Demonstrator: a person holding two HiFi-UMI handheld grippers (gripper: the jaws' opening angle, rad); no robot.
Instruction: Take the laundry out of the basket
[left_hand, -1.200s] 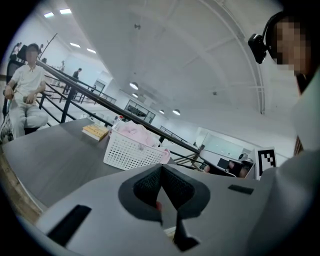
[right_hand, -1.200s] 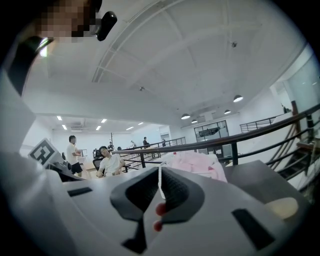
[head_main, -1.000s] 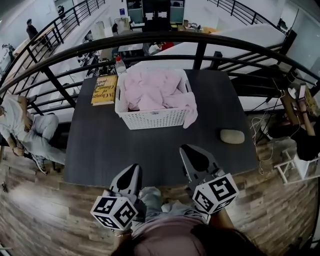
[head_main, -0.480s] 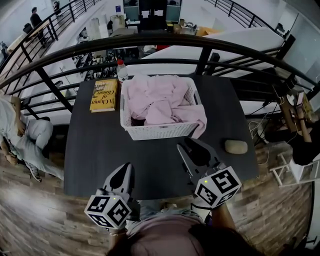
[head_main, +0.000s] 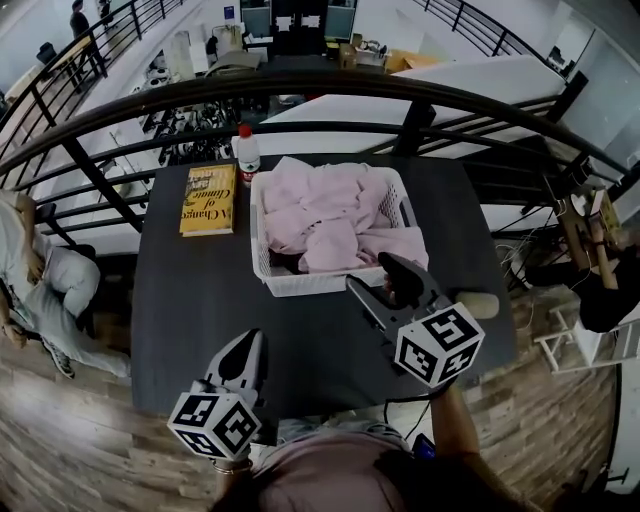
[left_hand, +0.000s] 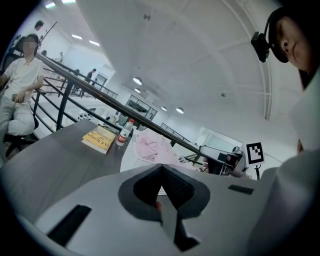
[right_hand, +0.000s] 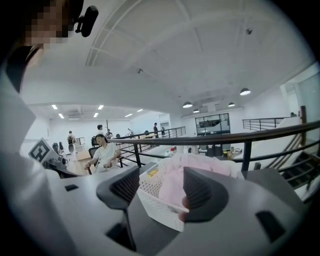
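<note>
From up here I see the white slotted basket (head_main: 300, 283) towards the far side of the dark table (head_main: 200, 300), heaped with pink laundry (head_main: 330, 215), all of it inside except a fold draped over the near right rim. My right gripper (head_main: 372, 277) is over the table at the basket's near right corner, its tips overlapping the front wall in the head view. I cannot tell whether they touch it. Its jaws have just been opening and now stand well apart. In the right gripper view (right_hand: 161, 186), the basket's corner and the pink cloth show in the gap between the pads, but neither pad presses on anything. My left gripper (head_main: 248, 352) hangs back over the table's near edge, left of the right one and well short of the basket. Its own view shows its jaws (left_hand: 161, 170) together with nothing between them. A yellow book (head_main: 209, 198) lies flat just left of the basket, and a clear bottle (head_main: 246, 152) with a red cap stands upright at the book's far right corner. A beige oblong thing (head_main: 487, 304) lies on the table to the right, partly behind the right gripper's marker cube. A dark railing (head_main: 300, 85) runs past the table's far side, and a seated person (head_main: 40, 275) is at the left.
</note>
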